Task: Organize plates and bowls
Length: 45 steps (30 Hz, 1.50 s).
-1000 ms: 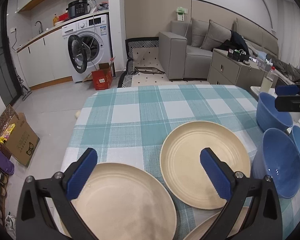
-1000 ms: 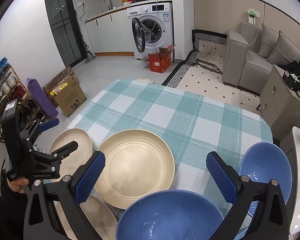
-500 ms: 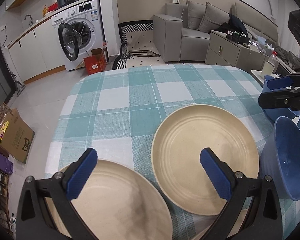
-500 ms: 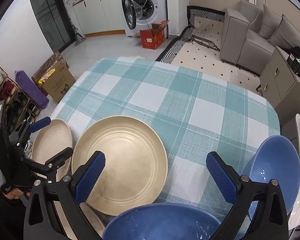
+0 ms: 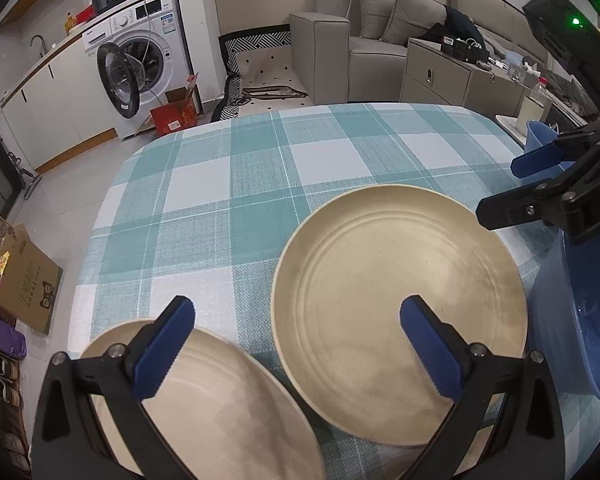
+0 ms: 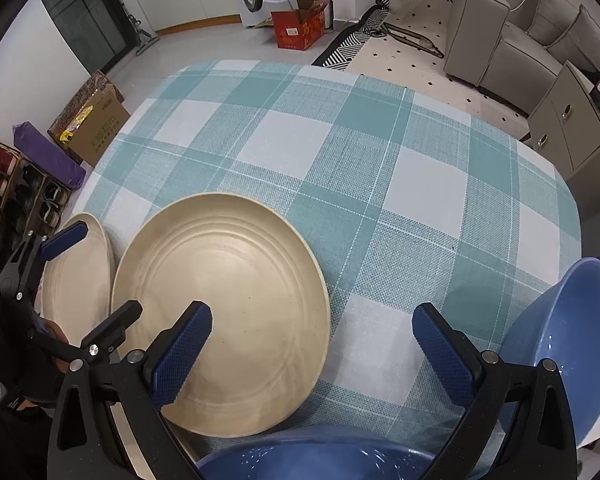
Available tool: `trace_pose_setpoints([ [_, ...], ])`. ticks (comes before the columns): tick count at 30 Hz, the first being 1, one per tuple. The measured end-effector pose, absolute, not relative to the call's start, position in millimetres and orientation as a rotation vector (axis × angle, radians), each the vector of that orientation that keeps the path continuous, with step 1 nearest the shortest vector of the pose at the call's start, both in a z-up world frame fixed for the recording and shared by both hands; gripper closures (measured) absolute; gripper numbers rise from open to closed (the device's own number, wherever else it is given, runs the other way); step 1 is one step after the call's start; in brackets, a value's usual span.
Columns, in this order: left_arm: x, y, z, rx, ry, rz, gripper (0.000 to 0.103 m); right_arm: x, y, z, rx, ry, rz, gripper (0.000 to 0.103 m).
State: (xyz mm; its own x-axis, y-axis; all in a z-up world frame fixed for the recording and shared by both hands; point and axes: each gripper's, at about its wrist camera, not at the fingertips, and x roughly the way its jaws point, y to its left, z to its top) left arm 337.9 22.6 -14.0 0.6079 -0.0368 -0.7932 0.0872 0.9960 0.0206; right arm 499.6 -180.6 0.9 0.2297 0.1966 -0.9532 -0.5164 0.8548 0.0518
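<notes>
Left to right, on my checked tablecloth (image 6: 340,152):
- Left gripper (image 5: 296,346): jaws spread, gripping nothing, over the near-left plate (image 5: 228,412) at the table's left edge.
- Ridged plate (image 6: 220,320): centre-near, rim almost touching its neighbour.
- Right gripper (image 6: 312,352): released, empty, above bare cloth.
- Near bowl (image 6: 316,458): at the near edge.
- Right bowl (image 6: 576,344): at the right edge.
- Far half of the cloth: bare.

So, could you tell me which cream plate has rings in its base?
The plate beside the blue bowl; the plate near the table's left edge looks smooth.
</notes>
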Motion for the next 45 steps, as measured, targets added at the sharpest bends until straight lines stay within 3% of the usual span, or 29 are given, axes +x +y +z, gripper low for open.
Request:
trace_pose_setpoints([
  [8,346,17,-22,0.07,0.936,-0.088,0.001,504,-172,-14,-0.358,1.276,0.499,0.001],
  [11,348,15,-25,0.075,0.952,-0.097,0.007,505,-169,-19,-0.379,1.287,0.49,0.003],
  [13,349,13,-27,0.08,0.961,-0.104,0.008,506,-167,-22,-0.387,1.299,0.488,0.006],
  [16,347,10,-29,0.088,0.977,-0.118,0.01,508,-166,-27,-0.396,1.322,0.487,0.017],
  [21,346,6,-33,0.104,1.001,-0.129,0.017,508,-164,-35,-0.408,1.35,0.497,0.023],
  [28,343,4,-35,0.111,1.016,-0.139,0.018,508,-162,-44,-0.416,1.385,0.506,0.026],
  [30,342,4,-34,0.109,1.017,-0.143,0.026,509,-162,-46,-0.415,1.389,0.505,0.026],
  [40,336,5,-36,0.11,1.044,-0.14,0.032,506,-159,-57,-0.41,1.423,0.525,0.042],
  [45,335,6,-35,0.108,1.045,-0.129,0.039,507,-156,-61,-0.399,1.422,0.529,0.049],
])
